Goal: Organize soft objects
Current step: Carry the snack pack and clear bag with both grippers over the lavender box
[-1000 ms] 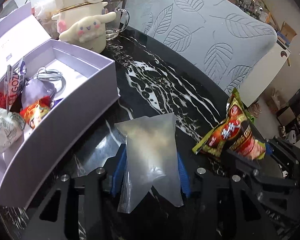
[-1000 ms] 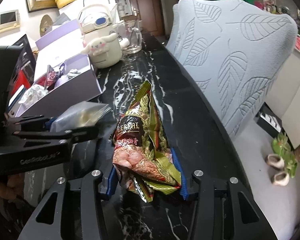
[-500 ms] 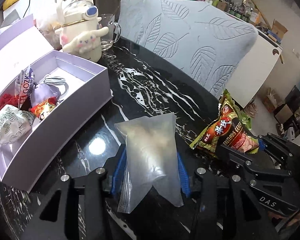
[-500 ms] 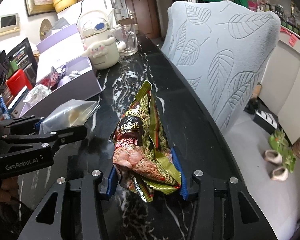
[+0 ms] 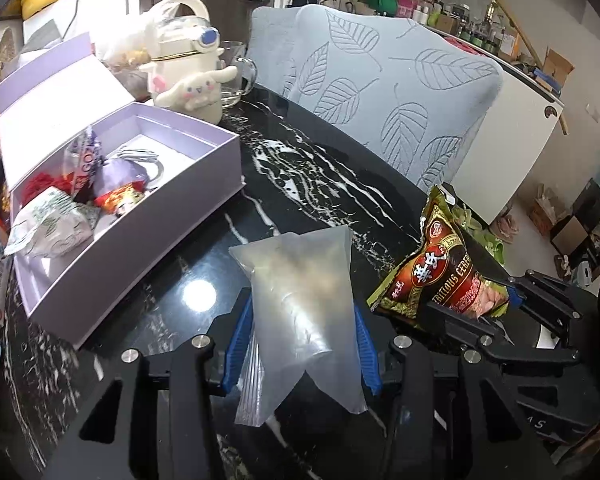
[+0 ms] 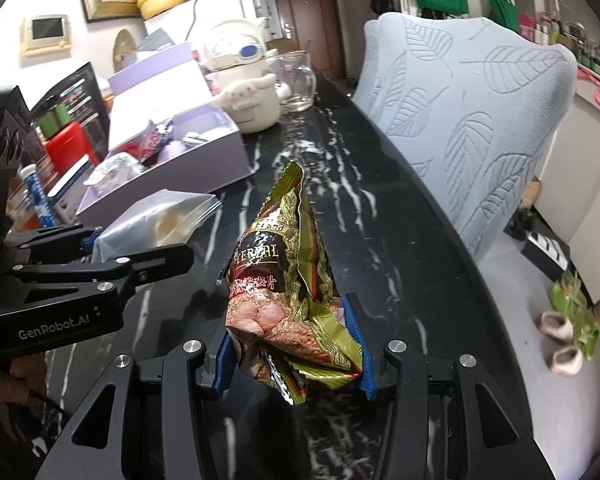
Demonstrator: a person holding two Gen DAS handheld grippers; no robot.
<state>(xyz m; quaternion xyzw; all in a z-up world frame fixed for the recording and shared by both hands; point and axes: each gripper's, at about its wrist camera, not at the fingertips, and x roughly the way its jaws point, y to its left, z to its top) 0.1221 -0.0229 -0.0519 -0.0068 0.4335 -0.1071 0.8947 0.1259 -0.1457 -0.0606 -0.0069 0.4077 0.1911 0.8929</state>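
Above the tabletop (image 5: 300, 184): both packets now ride higher than a second ago.
Left tool (image 5: 300, 340): pinching clear zip bag (image 5: 300, 292).
Right tool (image 6: 292, 344): pinching cereal packet (image 6: 284, 280).
Lavender box (image 5: 148, 216): nearer, likely destination.

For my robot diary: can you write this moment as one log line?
left gripper: shut on clear bag | right gripper: shut on cereal packet | purple box: open

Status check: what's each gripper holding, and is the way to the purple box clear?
Left gripper shut on clear bag. Right gripper shut on cereal packet. Purple box open, half full; nothing between.
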